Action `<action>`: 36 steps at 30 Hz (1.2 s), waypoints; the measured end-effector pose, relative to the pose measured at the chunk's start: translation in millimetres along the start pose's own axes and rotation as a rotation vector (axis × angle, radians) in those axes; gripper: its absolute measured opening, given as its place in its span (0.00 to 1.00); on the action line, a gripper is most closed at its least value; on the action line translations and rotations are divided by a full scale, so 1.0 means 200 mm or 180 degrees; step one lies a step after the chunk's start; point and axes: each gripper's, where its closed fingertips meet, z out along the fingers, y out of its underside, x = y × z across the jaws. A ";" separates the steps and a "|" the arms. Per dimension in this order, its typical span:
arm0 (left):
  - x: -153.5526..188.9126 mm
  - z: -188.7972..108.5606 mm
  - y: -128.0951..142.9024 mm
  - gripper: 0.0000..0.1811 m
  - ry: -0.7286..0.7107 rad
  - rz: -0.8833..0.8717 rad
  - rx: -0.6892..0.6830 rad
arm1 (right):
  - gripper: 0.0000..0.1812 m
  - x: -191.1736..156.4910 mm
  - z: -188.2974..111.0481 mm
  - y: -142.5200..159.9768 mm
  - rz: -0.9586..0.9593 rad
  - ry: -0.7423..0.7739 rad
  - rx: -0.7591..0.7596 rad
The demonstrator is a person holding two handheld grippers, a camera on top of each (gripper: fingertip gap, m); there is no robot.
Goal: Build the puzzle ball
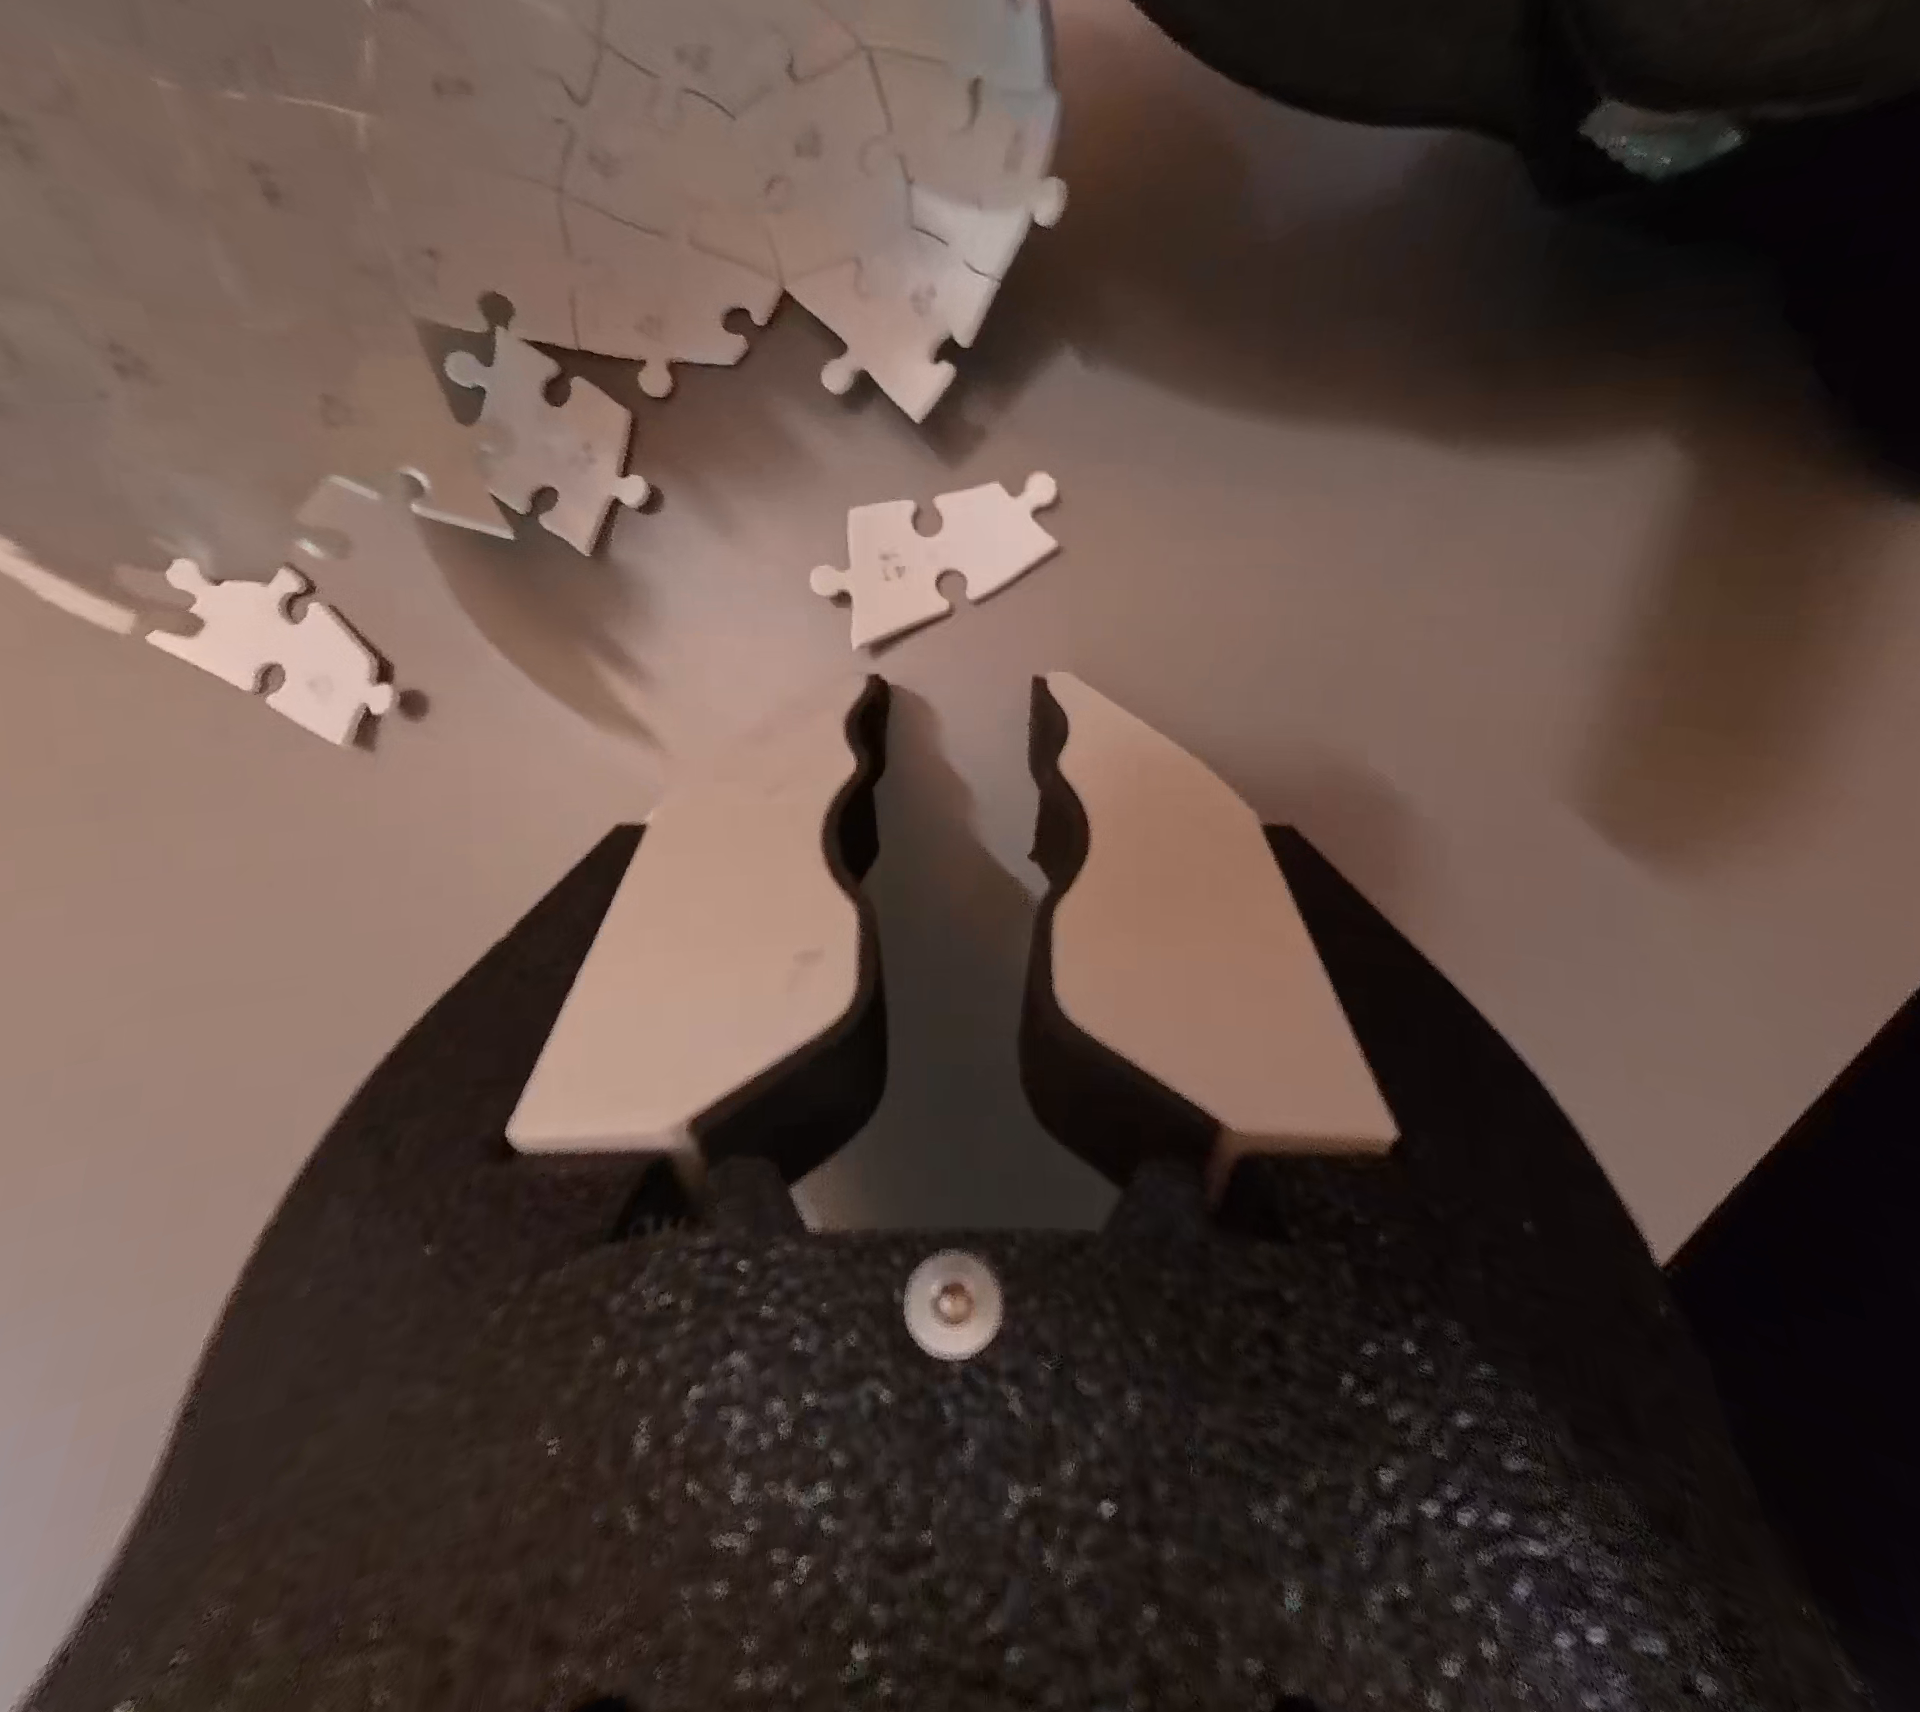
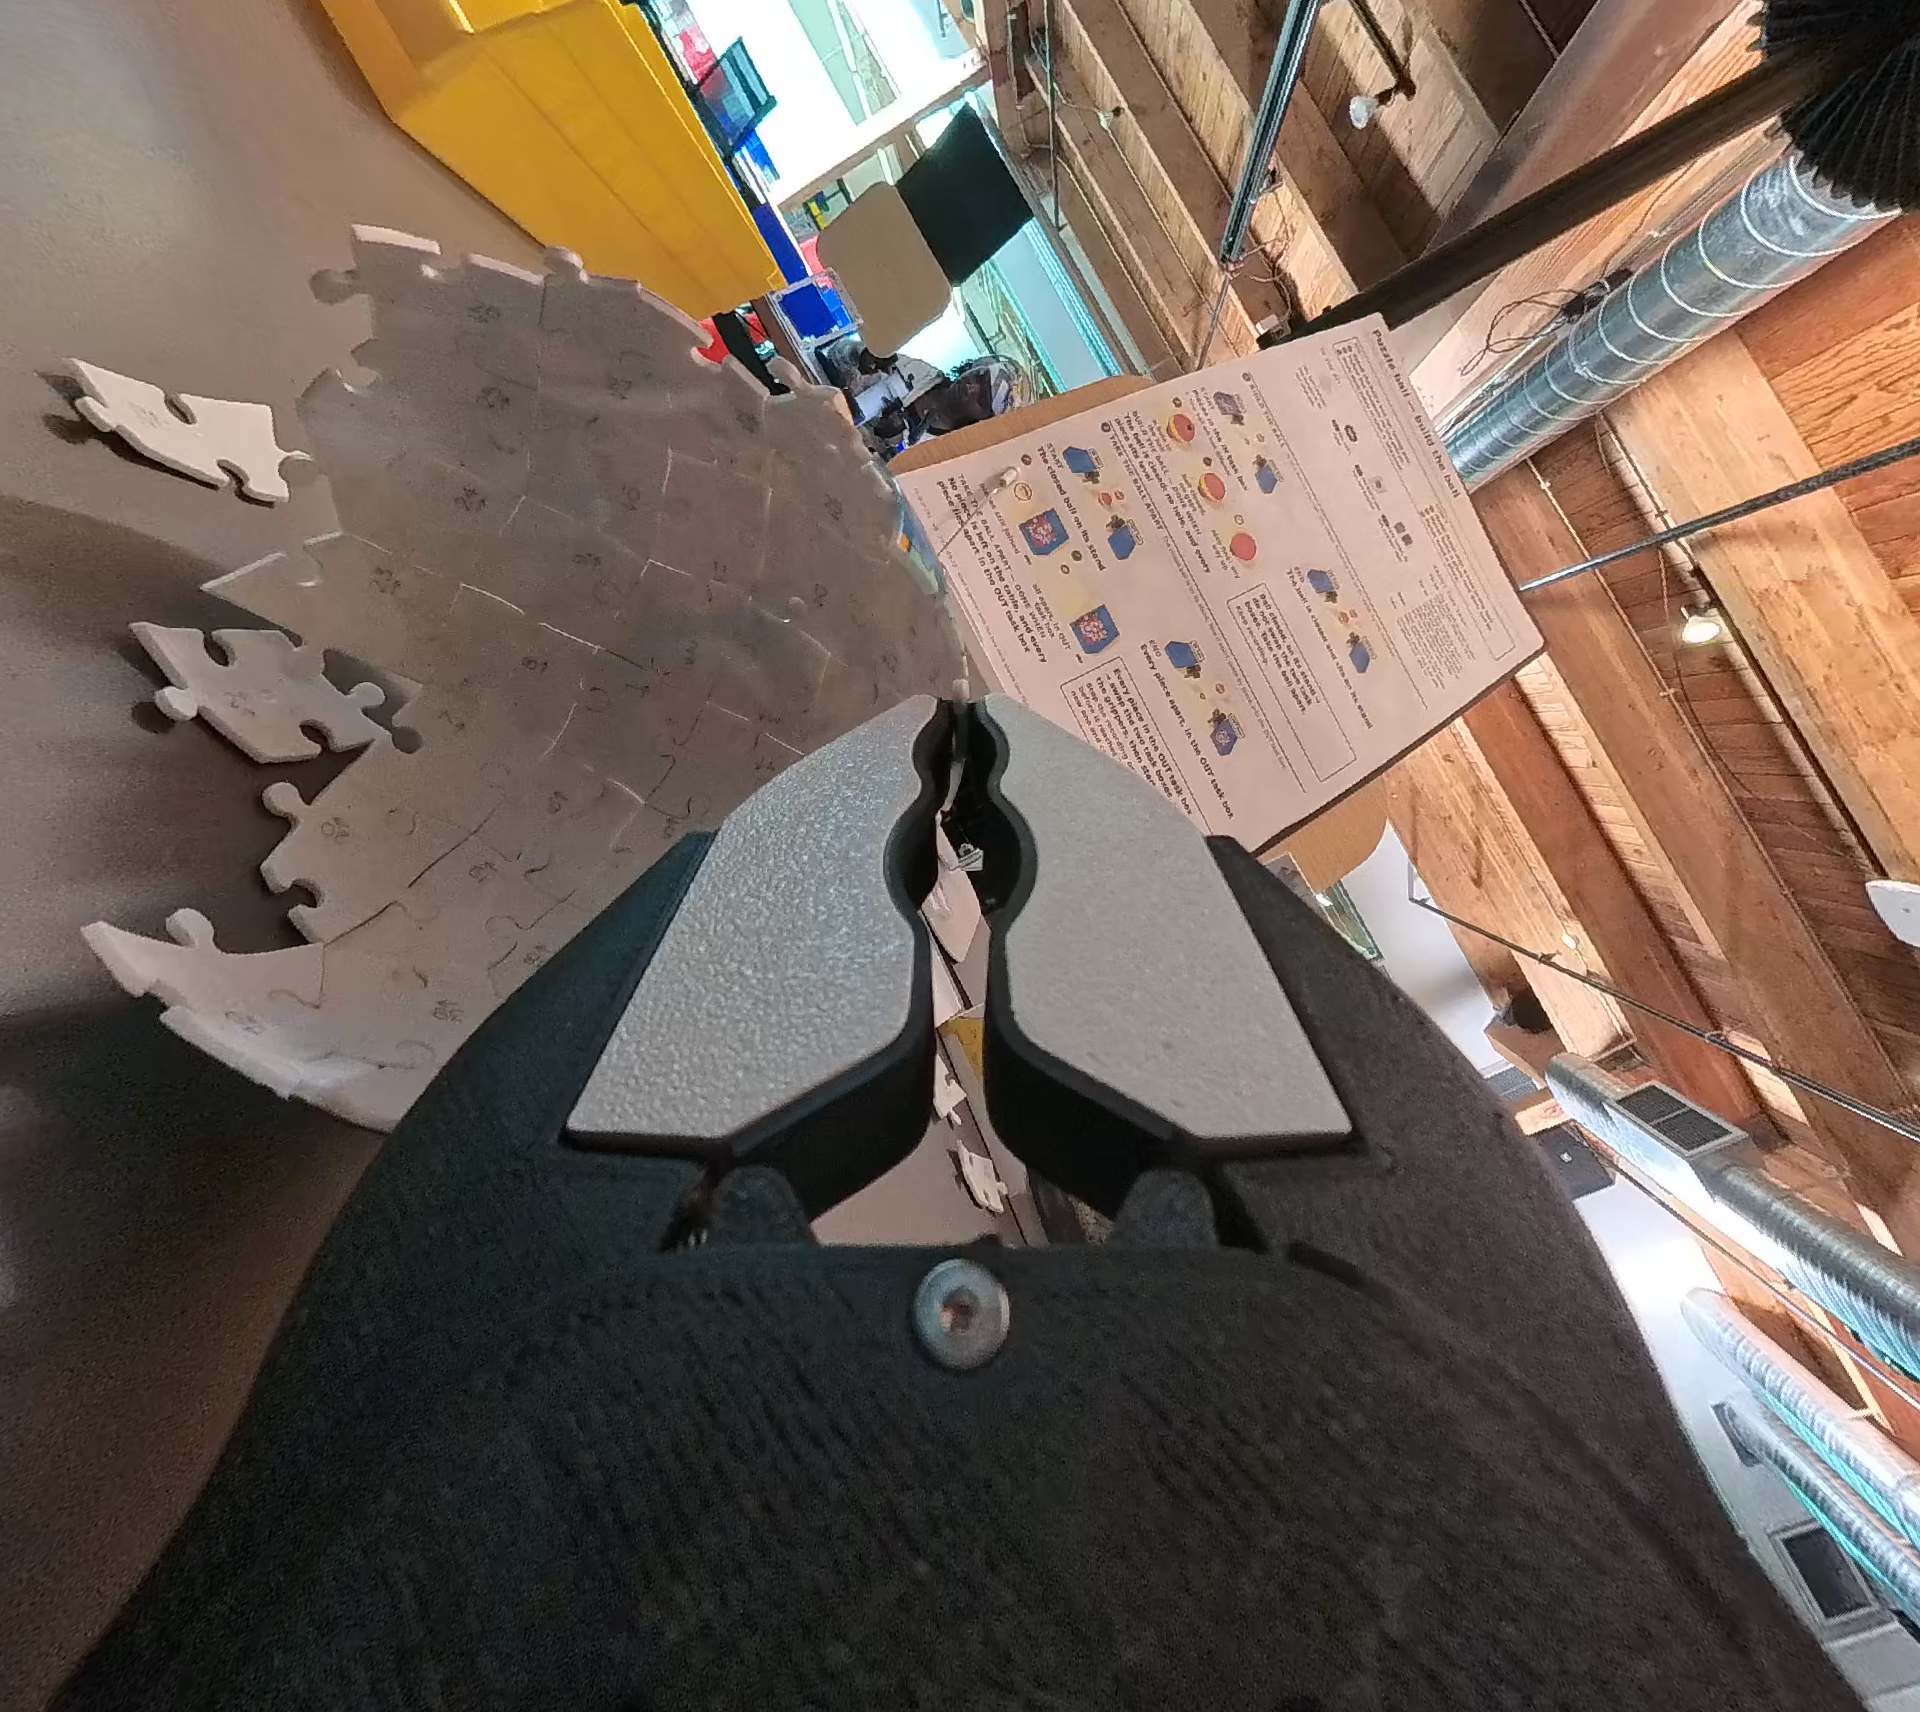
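Right gripper (image 2: 961,712) jaws pinch the puzzle ball's (image 2: 582,582) edge; left gripper (image 1: 961,691) gapes.

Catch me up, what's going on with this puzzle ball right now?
The right gripper is shut on the rim of the half-built puzzle ball, a curved shell of joined white pieces tipped up on the grey table. The left gripper is open and empty, its fingertips just short of a loose pair of joined pieces. More loose pieces lie beside the shell, so much is left to fit.

Printed instruction sheet (image 2: 1226,582) — small numbers on puzzle pieces (image 1: 935,556).
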 end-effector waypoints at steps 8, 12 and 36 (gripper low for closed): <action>-0.09 0.03 -0.09 0.20 -0.0210 -0.0041 0.0275 | 0.01 0.00 0.00 -0.01 -0.0005 -0.0006 0.0016; -0.05 0.05 -0.08 0.15 -0.0110 -0.0003 0.0232 | 0.01 0.00 0.00 0.00 0.0007 -0.0010 -0.0008; -0.54 -0.28 -0.42 0.27 -0.1527 0.0398 0.1393 | 0.02 0.00 -0.02 0.06 0.0321 -0.0024 -0.0177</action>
